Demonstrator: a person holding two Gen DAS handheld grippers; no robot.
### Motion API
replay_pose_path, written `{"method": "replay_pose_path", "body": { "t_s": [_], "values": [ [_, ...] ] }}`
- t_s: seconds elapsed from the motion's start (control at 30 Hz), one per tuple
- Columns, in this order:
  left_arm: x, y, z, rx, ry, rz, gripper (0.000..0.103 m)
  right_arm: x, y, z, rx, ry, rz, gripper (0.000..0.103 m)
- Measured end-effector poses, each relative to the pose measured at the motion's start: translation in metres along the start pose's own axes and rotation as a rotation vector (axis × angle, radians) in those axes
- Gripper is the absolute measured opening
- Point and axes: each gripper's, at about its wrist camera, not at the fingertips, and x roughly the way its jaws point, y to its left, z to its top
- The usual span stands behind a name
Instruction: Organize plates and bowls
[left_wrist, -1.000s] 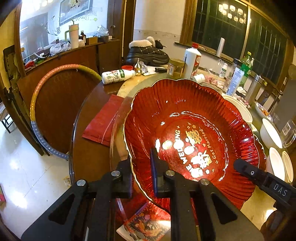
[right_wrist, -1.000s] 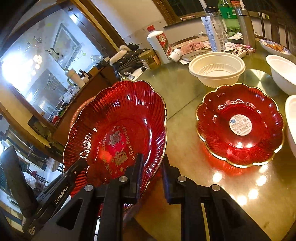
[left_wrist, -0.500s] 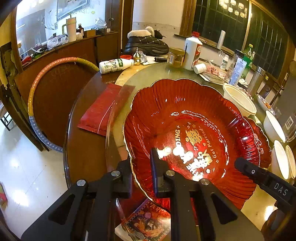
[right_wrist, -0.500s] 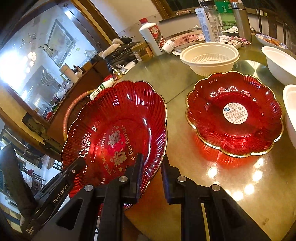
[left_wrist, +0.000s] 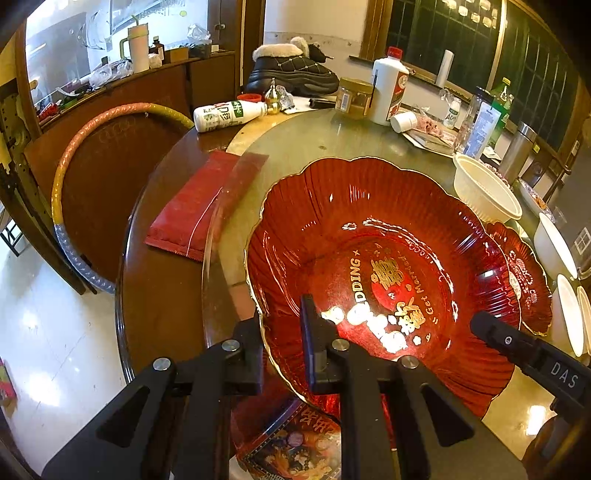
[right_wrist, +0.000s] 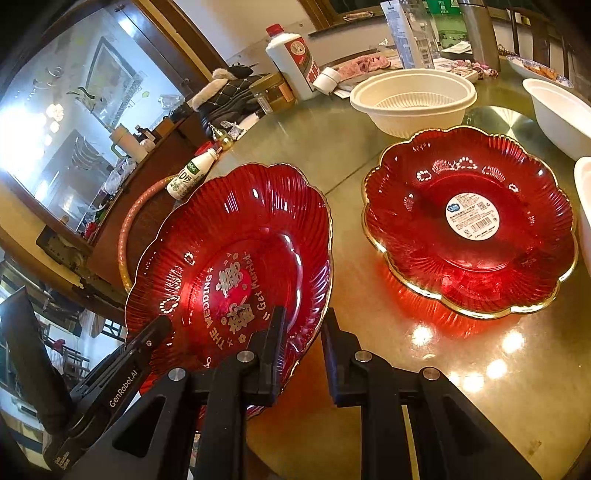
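Observation:
A red scalloped wedding plate (left_wrist: 369, 236) with gold lettering is held off the table by both grippers. My left gripper (left_wrist: 280, 325) is shut on its near-left rim. My right gripper (right_wrist: 303, 328) is shut on its right rim, and the plate also shows in the right wrist view (right_wrist: 236, 243). A second red plate (right_wrist: 469, 221) with a white sticker lies flat on the glass turntable (right_wrist: 351, 155) to the right; it also shows in the left wrist view (left_wrist: 524, 277). A cream ribbed bowl (right_wrist: 412, 99) stands behind it.
White bowls (right_wrist: 561, 110) line the right side. A white bottle (right_wrist: 291, 62), a jar (right_wrist: 273, 92), a boot and a lying milk bottle (left_wrist: 229, 114) crowd the far table. A red packet (left_wrist: 195, 206) lies at the left, and a printed card (left_wrist: 295, 446) lies under the held plate.
The held plate has moved to the right, nearer the second red plate, with both grippers still clamped on its rim. The second plate looms larger in the right wrist view.

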Motion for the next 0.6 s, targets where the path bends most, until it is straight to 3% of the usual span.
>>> {"method": "replay_pose_path", "body": {
  "t_s": [0.17, 0.27, 0.3, 0.33, 0.37, 0.4, 0.47, 0.53, 0.6],
  "values": [
    [0.004, 0.004, -0.001, -0.036, 0.036, -0.005, 0.016, 0.002, 0.000, 0.002, 0.002, 0.015, 0.015, 0.024],
    [-0.003, 0.007, 0.001, -0.057, 0.039, 0.001, 0.035, -0.003, -0.001, 0.000, 0.000, 0.019, 0.020, 0.025],
    [-0.007, 0.009, 0.002, -0.068, 0.026, -0.002, 0.050, -0.008, -0.002, -0.001, 0.000, 0.011, 0.024, 0.026],
    [-0.013, 0.011, 0.003, -0.083, 0.006, 0.000, 0.058, -0.016, -0.005, -0.001, 0.007, -0.007, 0.029, 0.030],
    [-0.021, 0.013, 0.004, -0.105, -0.028, 0.005, 0.065, -0.024, -0.010, -0.001, 0.020, -0.026, 0.034, 0.040],
    [-0.028, 0.014, 0.006, -0.123, -0.061, 0.009, 0.066, -0.030, -0.014, 0.000, 0.033, -0.043, 0.040, 0.050],
    [-0.046, 0.012, 0.010, -0.155, -0.126, -0.005, 0.068, -0.049, -0.029, -0.001, 0.070, -0.089, 0.051, 0.058],
    [-0.059, 0.001, 0.016, -0.158, -0.152, -0.058, 0.077, -0.065, -0.047, -0.001, 0.122, -0.130, 0.051, 0.060],
    [-0.066, -0.021, 0.024, -0.111, -0.155, -0.122, 0.078, -0.079, -0.069, -0.001, 0.186, -0.160, 0.047, 0.062]
  ]
}}
